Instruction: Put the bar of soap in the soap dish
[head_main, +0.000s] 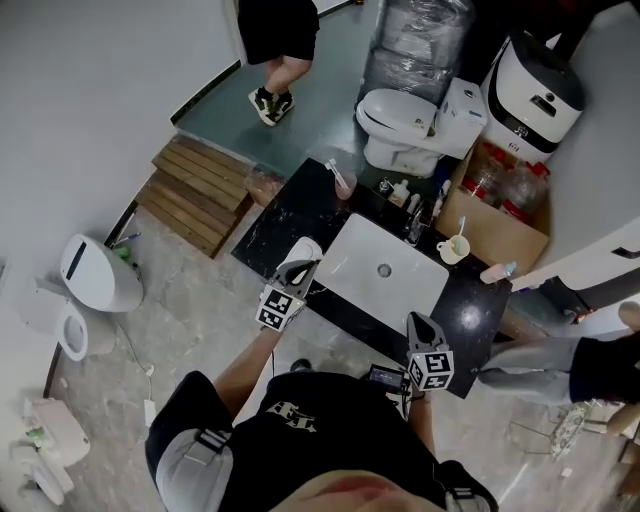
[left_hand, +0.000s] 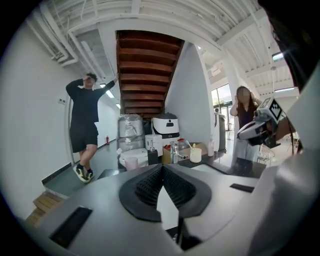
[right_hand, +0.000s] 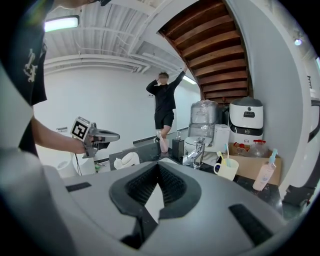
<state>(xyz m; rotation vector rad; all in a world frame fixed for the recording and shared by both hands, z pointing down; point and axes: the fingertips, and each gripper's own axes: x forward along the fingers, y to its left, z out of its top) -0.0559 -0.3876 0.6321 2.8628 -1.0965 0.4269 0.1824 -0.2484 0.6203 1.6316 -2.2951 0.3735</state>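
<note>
A white soap dish (head_main: 303, 250) with something white in it sits on the black countertop (head_main: 285, 215) left of the sink; I cannot tell the bar from the dish. In the right gripper view this white soap dish (right_hand: 126, 160) lies below the raised left gripper (right_hand: 107, 135). My left gripper (head_main: 298, 272) hangs just above the dish, near its front side. In its own view the left gripper (left_hand: 162, 167) is shut, with nothing between the pads. My right gripper (head_main: 421, 325) hovers by the counter's front edge, right of the sink. The right gripper (right_hand: 159, 167) is shut on nothing.
A white sink (head_main: 350, 285) fills the counter's middle, with a faucet (head_main: 415, 228) behind it. A mug with a toothbrush (head_main: 455, 248), a pink cup (head_main: 343, 183) and small bottles stand at the back. A toilet (head_main: 405, 125), wooden steps (head_main: 200, 190) and a standing person (head_main: 280, 50) lie beyond.
</note>
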